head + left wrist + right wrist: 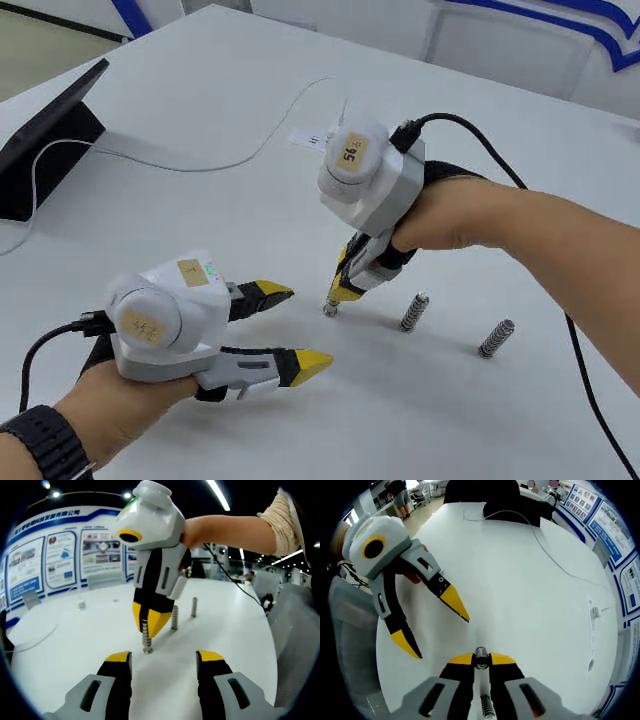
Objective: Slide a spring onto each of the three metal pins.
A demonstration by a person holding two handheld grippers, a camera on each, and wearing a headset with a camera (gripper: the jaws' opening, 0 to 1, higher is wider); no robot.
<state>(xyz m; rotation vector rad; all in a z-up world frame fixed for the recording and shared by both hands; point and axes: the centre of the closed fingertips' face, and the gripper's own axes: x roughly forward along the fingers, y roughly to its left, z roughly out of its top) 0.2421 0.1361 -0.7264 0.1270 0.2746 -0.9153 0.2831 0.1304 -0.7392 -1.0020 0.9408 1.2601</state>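
Observation:
My right gripper [340, 290] points straight down at the white table and is shut on a spring [331, 304] that stands upright over a pin. In the left gripper view this right gripper [148, 625] pinches the spring [146, 637], whose base touches the table. The same spring [480, 657] sits between the yellow tips in the right gripper view. To the right stand two more pins with springs on them [414, 312] [496, 338], both slightly tilted. My left gripper [300, 325] hovers low at the front left, open and holding nothing, aimed at the held spring.
A black screen stand [40, 140] sits at the table's far left with a thin white cable [200, 160] running from it. A small paper label [310, 138] lies behind the right gripper. A black cable [500, 160] trails over the person's right arm.

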